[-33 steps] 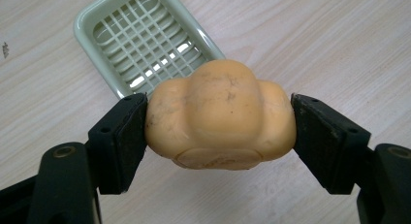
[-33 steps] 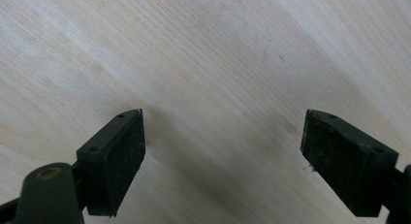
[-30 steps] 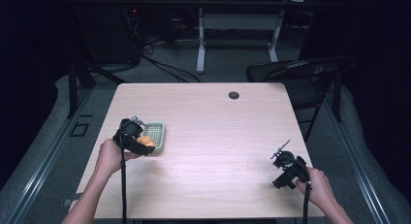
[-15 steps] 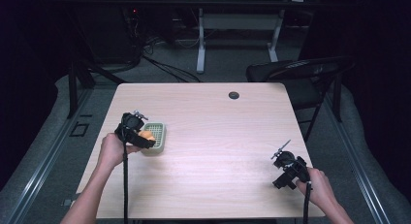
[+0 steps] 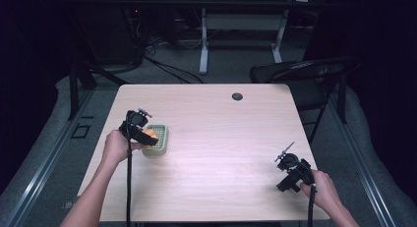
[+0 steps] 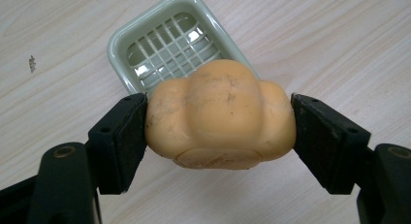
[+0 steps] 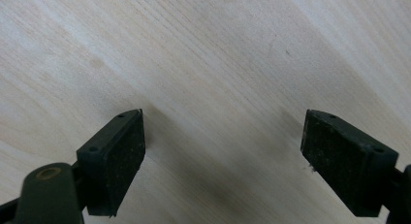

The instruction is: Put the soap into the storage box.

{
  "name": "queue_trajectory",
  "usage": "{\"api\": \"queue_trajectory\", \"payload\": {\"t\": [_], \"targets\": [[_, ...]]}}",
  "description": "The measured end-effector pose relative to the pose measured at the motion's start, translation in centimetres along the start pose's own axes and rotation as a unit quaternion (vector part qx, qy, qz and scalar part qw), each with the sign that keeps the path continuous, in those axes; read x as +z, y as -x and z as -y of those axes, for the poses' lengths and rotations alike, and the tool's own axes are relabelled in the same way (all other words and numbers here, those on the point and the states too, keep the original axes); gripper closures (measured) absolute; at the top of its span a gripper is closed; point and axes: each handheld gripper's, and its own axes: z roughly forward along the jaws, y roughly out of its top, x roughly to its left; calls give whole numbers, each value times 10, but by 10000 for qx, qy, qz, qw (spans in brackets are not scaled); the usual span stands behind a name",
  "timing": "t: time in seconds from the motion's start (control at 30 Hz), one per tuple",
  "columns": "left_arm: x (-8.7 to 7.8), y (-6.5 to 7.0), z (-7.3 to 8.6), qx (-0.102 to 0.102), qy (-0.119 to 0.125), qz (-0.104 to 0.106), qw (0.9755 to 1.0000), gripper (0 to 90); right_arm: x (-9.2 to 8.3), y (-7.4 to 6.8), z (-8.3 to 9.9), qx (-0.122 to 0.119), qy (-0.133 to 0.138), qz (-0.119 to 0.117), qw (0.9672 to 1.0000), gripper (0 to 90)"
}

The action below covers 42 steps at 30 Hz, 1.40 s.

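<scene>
Apparently mid-job, the left gripper point(image 6: 220, 132) pinches an orange soap bar point(image 6: 220, 120) over the green grid dish point(image 6: 160, 40) near the tabletop's left edge, unreleased. The right gripper point(image 7: 223, 156) rests wide open, empty, near the front right corner.

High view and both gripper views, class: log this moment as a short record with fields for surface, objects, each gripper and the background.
Surface: light wooden table
Held object: orange lumpy bread-shaped piece
Container: pale green rectangular grid-bottomed plastic tray, empty, beyond the piece
Left gripper: jaws clamped on the piece's sides
Right gripper: jaws open over bare table
Background: black folding chair
</scene>
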Motion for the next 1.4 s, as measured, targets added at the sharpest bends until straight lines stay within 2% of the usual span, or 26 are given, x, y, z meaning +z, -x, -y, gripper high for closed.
{"api": "queue_trajectory", "payload": {"t": [0.07,0.13,0.37,0.83,1.2,1.23,1.33,1.4], "targets": [[3,-1,-2,-1,-27,-7,10000,249,1,-1,0,56,41,0,10000,157],[6,-1,-3,-2,-79,-21,10000,249,-1,1,-1,-56,-96,17,9999,157],[16,-5,-7,-86,-208,-50,9997,249,-1,1,-1,-66,-113,15,9999,157],[33,-10,-14,-47,-550,-121,9984,248,-1,0,-1,-91,-185,19,9998,157],[38,-10,-18,-103,-585,-89,9982,248,0,0,-1,-96,-217,-1,9997,157],[39,-10,-19,-96,-583,-104,9982,248,1,-1,0,-37,-153,-12,9999,157],[40,-10,-20,-103,-570,-100,9983,248,0,0,-1,-93,-199,4,9998,157],[41,-10,-20,-114,-550,-110,9984,248,0,-1,0,-49,-148,1,9999,157]]}}
